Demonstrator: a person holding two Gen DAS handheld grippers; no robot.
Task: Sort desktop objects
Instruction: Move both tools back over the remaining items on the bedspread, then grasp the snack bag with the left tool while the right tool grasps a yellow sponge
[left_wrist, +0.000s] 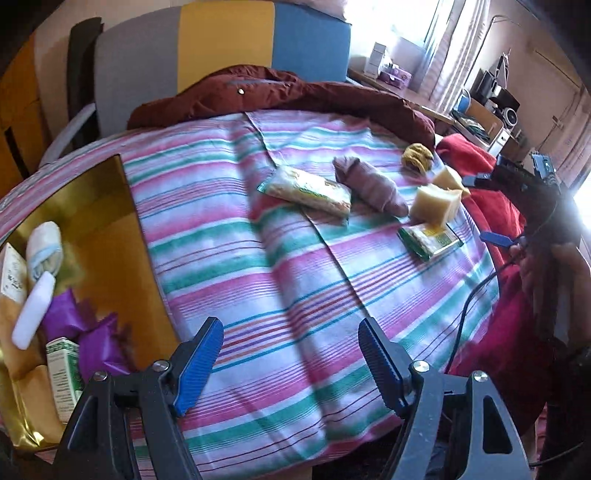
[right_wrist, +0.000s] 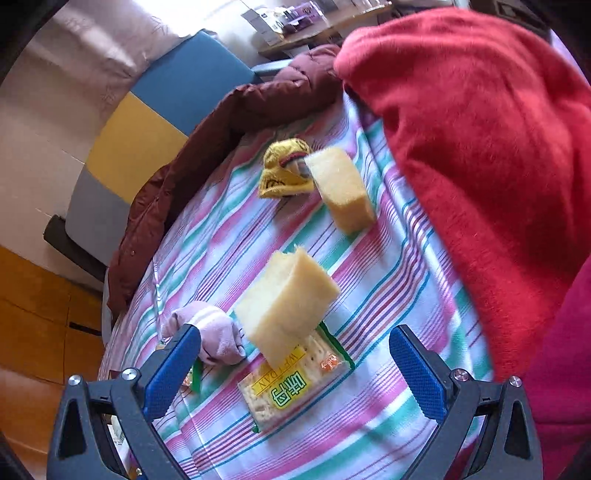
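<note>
My left gripper is open and empty above the striped cloth, right of the gold box. Far across the cloth lie a long cracker packet, a mauve rolled sock, a yellow sock, two yellow sponges and a small cracker packet. My right gripper is open, just short of a sponge that leans on the small cracker packet. The mauve sock sits by its left finger. The second sponge and the yellow sock lie beyond.
The gold box holds a rolled white sock, a white tube, purple packets and a green carton. A maroon jacket borders the far side. A red blanket crowds the right edge. A hand holds the right gripper.
</note>
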